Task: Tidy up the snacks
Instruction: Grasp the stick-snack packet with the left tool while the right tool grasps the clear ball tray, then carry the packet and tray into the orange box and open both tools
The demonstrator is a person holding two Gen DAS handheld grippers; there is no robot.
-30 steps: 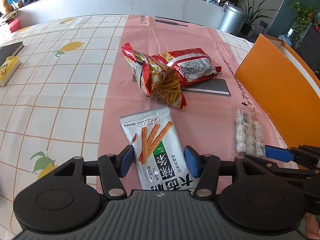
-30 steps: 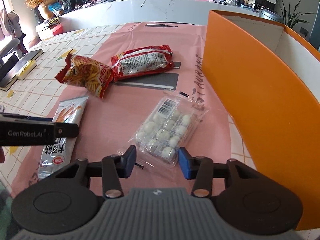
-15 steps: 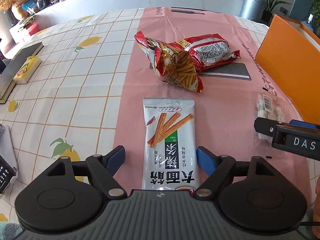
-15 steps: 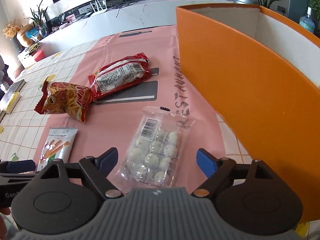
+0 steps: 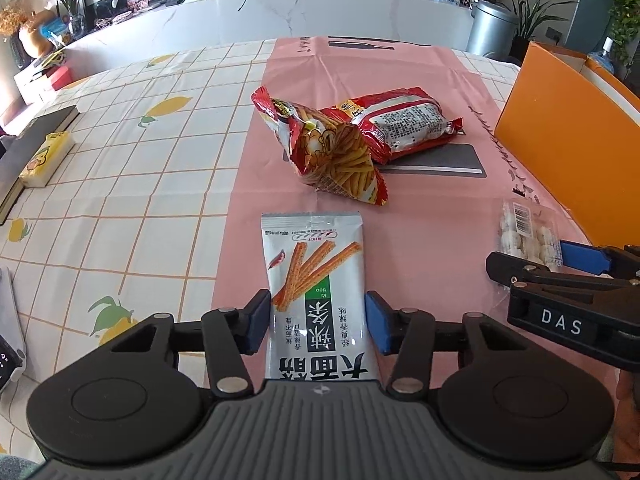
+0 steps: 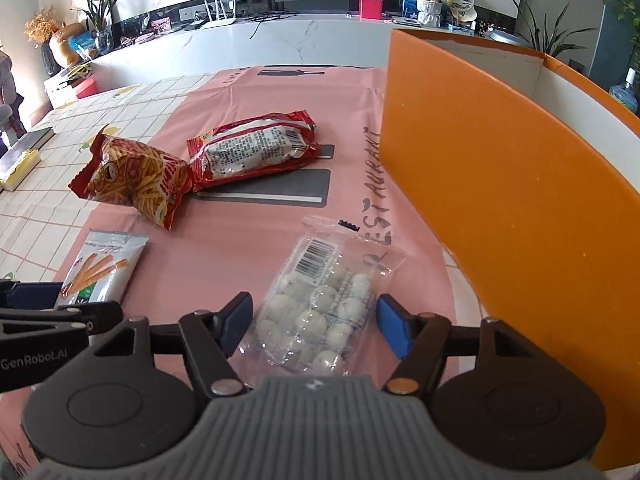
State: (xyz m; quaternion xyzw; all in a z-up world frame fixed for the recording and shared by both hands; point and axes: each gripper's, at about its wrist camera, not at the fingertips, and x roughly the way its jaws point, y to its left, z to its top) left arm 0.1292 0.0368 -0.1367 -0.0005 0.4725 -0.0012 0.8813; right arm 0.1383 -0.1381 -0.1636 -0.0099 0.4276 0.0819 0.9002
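A grey-white spicy-stick packet (image 5: 316, 280) lies flat on the pink cloth between the pads of my left gripper (image 5: 316, 326). Its jaws are closing and stand at the packet's side edges without squeezing it. A clear packet of white balls (image 6: 320, 300) lies between the pads of my right gripper (image 6: 314, 322), whose jaws are also closing and only flank the wrapper. Farther back lie a red fries bag (image 5: 332, 152) and a red-and-white packet (image 5: 404, 120), touching each other. An orange box (image 6: 500, 184) stands upright at the right.
A black book (image 5: 36, 132) and a yellow pack (image 5: 44, 156) sit at the table's left edge. A white counter (image 5: 320, 20) with plants and a bin runs behind the table. The checked cloth (image 5: 140, 200) spreads left of the pink strip.
Both grippers spread wide half a second ago and have since narrowed around their packets. The views tilted up a little; the snacks have not moved.
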